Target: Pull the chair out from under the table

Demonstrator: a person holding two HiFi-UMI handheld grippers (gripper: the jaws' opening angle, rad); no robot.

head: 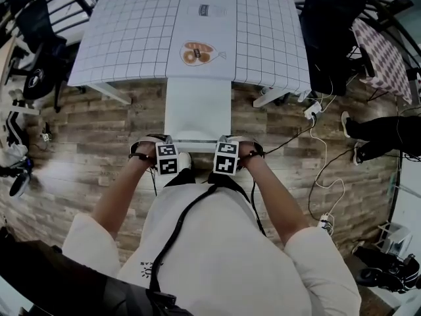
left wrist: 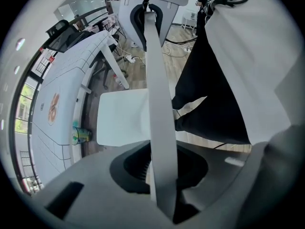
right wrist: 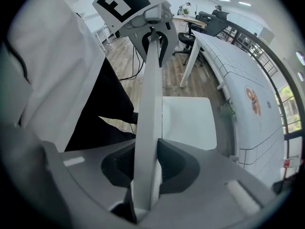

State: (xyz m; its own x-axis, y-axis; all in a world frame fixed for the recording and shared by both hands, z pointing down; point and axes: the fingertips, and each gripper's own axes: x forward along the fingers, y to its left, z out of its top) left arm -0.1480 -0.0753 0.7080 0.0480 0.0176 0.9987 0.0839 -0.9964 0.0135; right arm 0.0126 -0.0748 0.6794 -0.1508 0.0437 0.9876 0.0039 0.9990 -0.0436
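So the whole thing hinges on how the chair point(head: 197, 107) sits relative to the 2 grippers. The thin top rail of the backrest point(left wrist: 159, 104) runs side to side right in front of the person, and both grippers point down onto it. The left gripper point(left wrist: 162, 168) is clamped narrow on the rail near its left end, and the right gripper point(right wrist: 147, 168) is pinched on it the same way near the right end. Neither is nearer; they're level with each other and evenly spaced.

From the rail, the white seat stretches straight away from the person toward the gridded surface point(head: 125, 38). Its far edge sits about at the surface's near edge, with most of the seat out over the wooden floor point(head: 99, 130).

My read: the pull has to go straight back toward the body, square to the rail, with both sides even or the chair will swivel. The torso is right behind the rail, so room to step back looks like the limit.
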